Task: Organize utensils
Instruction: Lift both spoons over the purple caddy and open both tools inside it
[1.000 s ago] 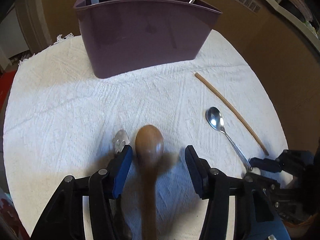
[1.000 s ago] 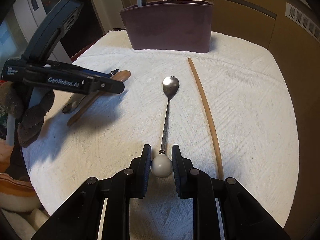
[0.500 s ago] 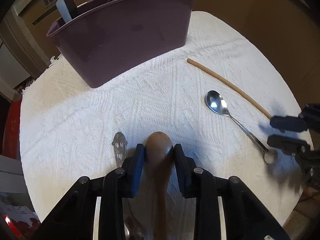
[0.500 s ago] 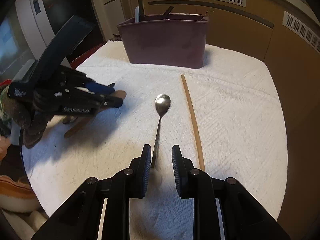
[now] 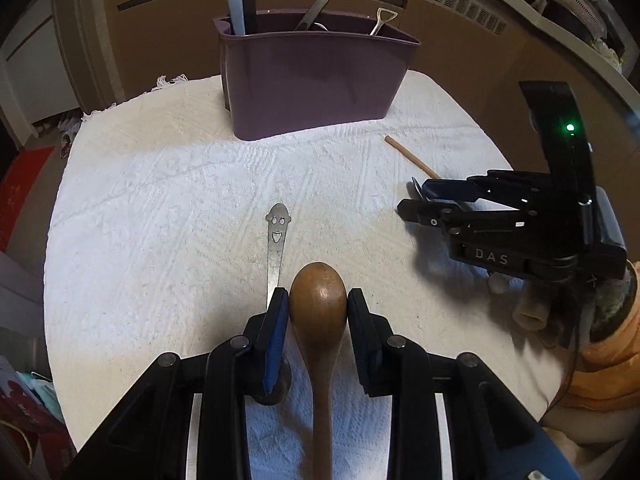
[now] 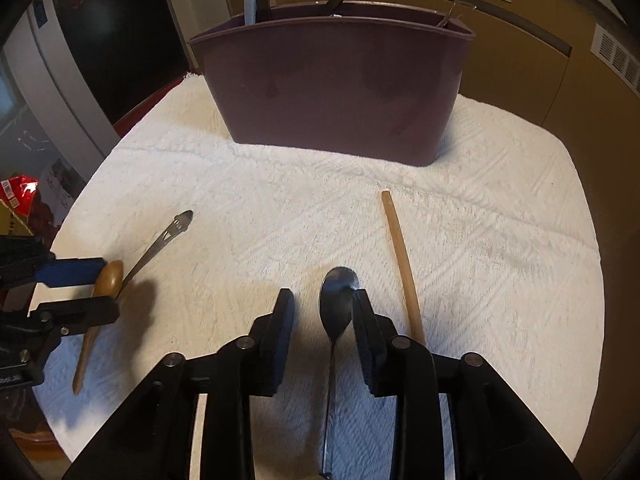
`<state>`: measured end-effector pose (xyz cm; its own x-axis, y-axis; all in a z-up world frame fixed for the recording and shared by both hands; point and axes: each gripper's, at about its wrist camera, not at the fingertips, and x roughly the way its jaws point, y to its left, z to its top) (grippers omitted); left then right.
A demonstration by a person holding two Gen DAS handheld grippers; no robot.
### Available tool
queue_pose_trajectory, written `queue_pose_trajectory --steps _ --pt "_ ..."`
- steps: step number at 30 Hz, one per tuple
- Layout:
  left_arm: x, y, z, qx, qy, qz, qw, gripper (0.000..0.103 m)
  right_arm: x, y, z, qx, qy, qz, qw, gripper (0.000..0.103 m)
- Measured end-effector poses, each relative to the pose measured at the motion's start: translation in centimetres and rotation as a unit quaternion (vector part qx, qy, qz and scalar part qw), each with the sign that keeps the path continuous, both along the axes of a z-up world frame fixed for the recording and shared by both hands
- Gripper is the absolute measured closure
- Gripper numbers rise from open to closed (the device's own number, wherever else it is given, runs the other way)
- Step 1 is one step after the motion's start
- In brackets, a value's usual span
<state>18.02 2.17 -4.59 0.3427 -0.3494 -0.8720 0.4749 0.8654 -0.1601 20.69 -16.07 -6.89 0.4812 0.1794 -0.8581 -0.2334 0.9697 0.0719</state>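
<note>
Since the wooden spoon [image 5: 318, 300] is light, stiff & smooth-slick, left hand-held gripper [image 5: 318, 305] clenched on its bowl just over the table [image 5: 160, 200] may slip, neck's prob safer; right hand-held gripper [image 6: 323, 312], jaws just widening, straddles metal spoon [image 6: 338, 300] ungripped.

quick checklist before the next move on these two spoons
1. Left gripper pads on the wooden spoon bowl: ok, both pads press its sides.
2. Smiley-handled utensil free of that grip: cannot tell, its lower end is hidden behind the left finger.
3. Right gripper closed on the metal spoon: not ok, jaws have just been opening; the spoon sits between them, near the right pad.
4. Purple caddy has room: cannot tell, inside hidden.
5. Wooden stick outside the right jaws: ok.
</note>
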Motion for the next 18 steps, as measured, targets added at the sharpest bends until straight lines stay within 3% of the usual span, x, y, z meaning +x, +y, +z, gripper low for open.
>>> queue_pose_trajectory --steps 4,7,8,11,18 --pt "-0.7 -0.2 -0.6 -0.004 -0.001 0.002 1.0 0.076 -0.1 1.5 -0.3 -0.041 -0.003 0.023 0.999 0.057" --pt "-0.9 0.1 -0.7 -0.008 0.001 0.005 1.0 0.076 0.2 1.1 -0.3 -0.03 0.001 0.024 0.999 0.057" --pt "-1.0 0.1 -0.6 -0.009 0.001 0.006 0.9999 0.076 0.3 0.9 -0.4 -0.03 0.001 0.026 0.999 0.058" --pt "-1.0 0.2 -0.3 -0.012 -0.001 0.008 0.9999 0.076 -0.2 0.9 -0.1 -0.047 -0.003 0.039 0.998 0.078" --pt "-1.5 -0.3 0.4 -0.009 -0.013 0.008 0.9998 0.076 -1.6 -0.1 1.1 -0.033 -0.013 0.039 0.999 0.078"
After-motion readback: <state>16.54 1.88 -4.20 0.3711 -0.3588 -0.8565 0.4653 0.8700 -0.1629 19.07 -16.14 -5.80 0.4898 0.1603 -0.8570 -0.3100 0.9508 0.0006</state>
